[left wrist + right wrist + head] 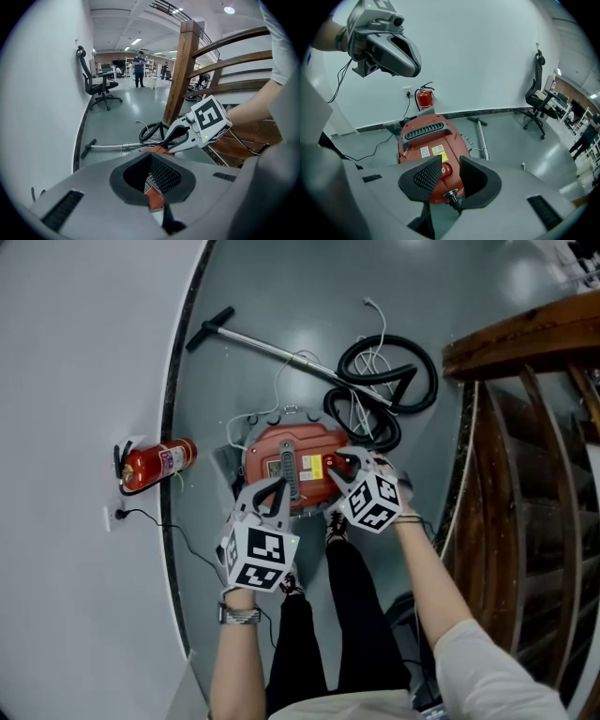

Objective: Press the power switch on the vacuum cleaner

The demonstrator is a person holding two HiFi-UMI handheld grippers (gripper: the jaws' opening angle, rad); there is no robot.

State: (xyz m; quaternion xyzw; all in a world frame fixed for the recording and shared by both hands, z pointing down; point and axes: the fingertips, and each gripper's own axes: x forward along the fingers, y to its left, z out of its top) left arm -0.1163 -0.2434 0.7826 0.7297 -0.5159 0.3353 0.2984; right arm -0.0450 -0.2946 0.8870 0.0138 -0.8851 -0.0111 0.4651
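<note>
The red vacuum cleaner (291, 463) lies on the grey floor below me, with its black handle grille (425, 131) on top. My right gripper (339, 463) hovers over its near right end. In the right gripper view its jaws (450, 161) stand open, and a round red button (445, 170) on the vacuum's near end shows between them, not touched. My left gripper (272, 486) hangs above the vacuum's near left edge. In the left gripper view its fingertips (151, 157) meet, with nothing held. Each gripper appears in the other's view: the right gripper (197, 126) and the left gripper (384, 42).
A coiled black hose (389, 371) and a metal wand (262, 343) lie beyond the vacuum. A red fire extinguisher (155, 463) and a wall socket with a cord (117, 514) are at the curved wall on the left. A wooden stair railing (525, 427) stands on the right. My legs (328, 615) are below.
</note>
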